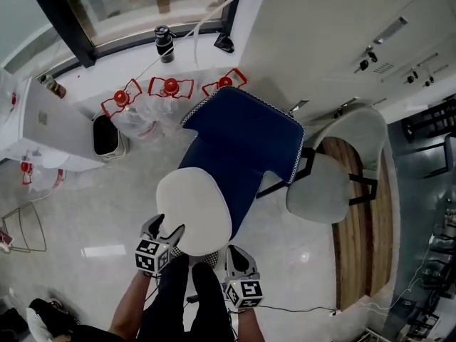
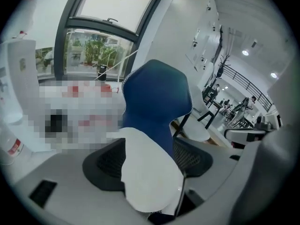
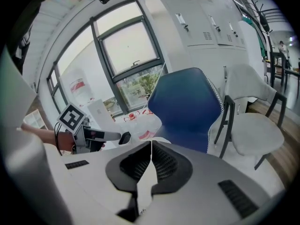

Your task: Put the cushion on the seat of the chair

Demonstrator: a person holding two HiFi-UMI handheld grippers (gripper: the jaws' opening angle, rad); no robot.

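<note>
A white oval cushion is held over the front of the blue chair, hiding most of its seat. My left gripper is shut on the cushion's near left edge. My right gripper is shut on its near right edge. In the left gripper view the cushion fills the space between the jaws of the left gripper, with the blue chair back behind. In the right gripper view the cushion's thin edge is pinched in the right gripper. I cannot tell whether the cushion touches the seat.
A pale grey chair stands right of the blue one, over a wooden floor strip. Several water bottles with red handles and a black bin sit by the window wall. A dark bottle stands on the sill.
</note>
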